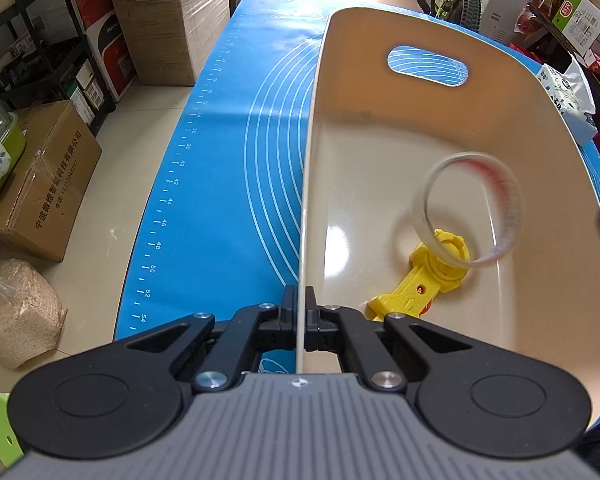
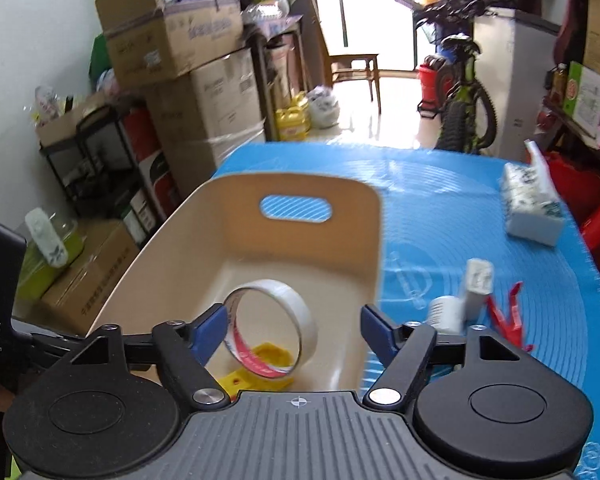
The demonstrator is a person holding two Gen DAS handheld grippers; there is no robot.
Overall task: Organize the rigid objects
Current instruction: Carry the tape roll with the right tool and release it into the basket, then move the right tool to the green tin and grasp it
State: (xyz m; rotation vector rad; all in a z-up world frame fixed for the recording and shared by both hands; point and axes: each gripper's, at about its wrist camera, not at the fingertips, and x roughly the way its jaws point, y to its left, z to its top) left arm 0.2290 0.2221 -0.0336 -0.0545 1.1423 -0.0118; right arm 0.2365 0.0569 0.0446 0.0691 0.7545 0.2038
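A cream plastic bin (image 1: 380,128) with a handle slot stands on the blue mat (image 1: 236,152). My left gripper (image 1: 299,314) is shut on the bin's left wall near its front corner. Inside the bin a roll of tape (image 1: 474,212), blurred, is on edge above a yellow plastic tool (image 1: 416,280). My right gripper (image 2: 292,330) is open and empty above the bin (image 2: 236,240), with the tape roll (image 2: 270,326) and yellow tool (image 2: 260,368) just below and between its blue fingertips.
On the mat (image 2: 480,208) right of the bin lie a white bottle-like item (image 2: 460,300), a red clip (image 2: 508,312) and a tissue pack (image 2: 534,208). Cardboard boxes (image 1: 40,192), a black cart (image 1: 48,40) and a bicycle (image 2: 464,92) surround the table.
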